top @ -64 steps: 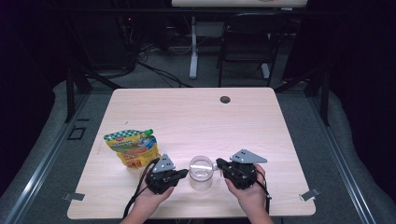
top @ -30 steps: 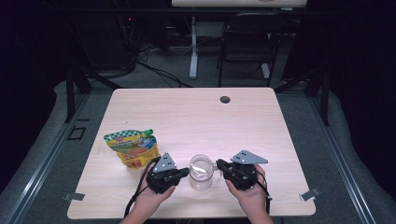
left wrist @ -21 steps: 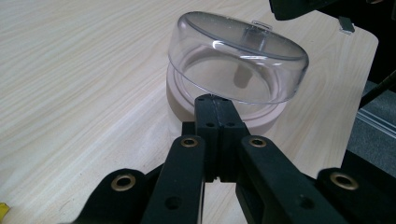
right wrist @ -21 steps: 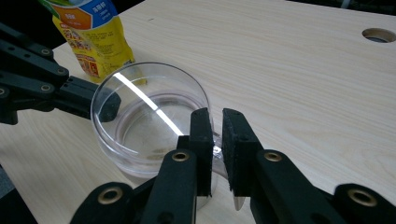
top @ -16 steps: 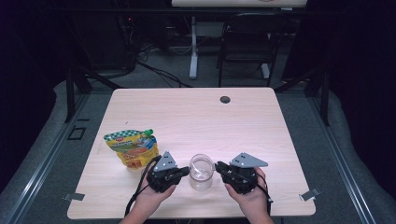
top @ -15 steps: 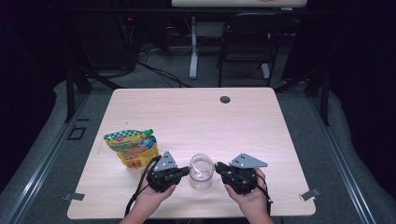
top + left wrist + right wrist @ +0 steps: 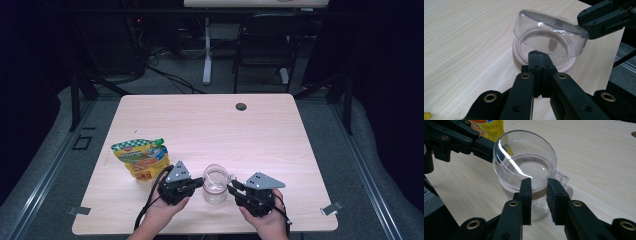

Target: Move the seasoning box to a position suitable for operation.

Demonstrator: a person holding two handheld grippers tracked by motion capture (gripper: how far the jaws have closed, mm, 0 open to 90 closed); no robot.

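A small clear jar (image 7: 216,186) with a pinkish collar (image 7: 565,65) stands near the table's front edge, between both grippers. Its clear domed lid (image 7: 549,37) is tilted up off the collar. My left gripper (image 7: 201,181) reaches in from the jar's left, and in the left gripper view its jaws (image 7: 538,53) are pressed together at the lid's near rim. My right gripper (image 7: 231,187) sits at the jar's right. Its jaws (image 7: 539,185) stand slightly apart in front of the collar, next to a small clear tab (image 7: 562,179).
A yellow spouted food pouch (image 7: 141,157) lies on the table just left of my left hand. There is a dark cable hole (image 7: 241,106) near the far edge. Bare wooden tabletop (image 7: 210,130) stretches beyond the jar. A black chair (image 7: 265,45) stands behind the table.
Both grippers have stayed at the jar's sides. The right hand has edged slightly toward the front of the table. The jar and pouch have kept their places.
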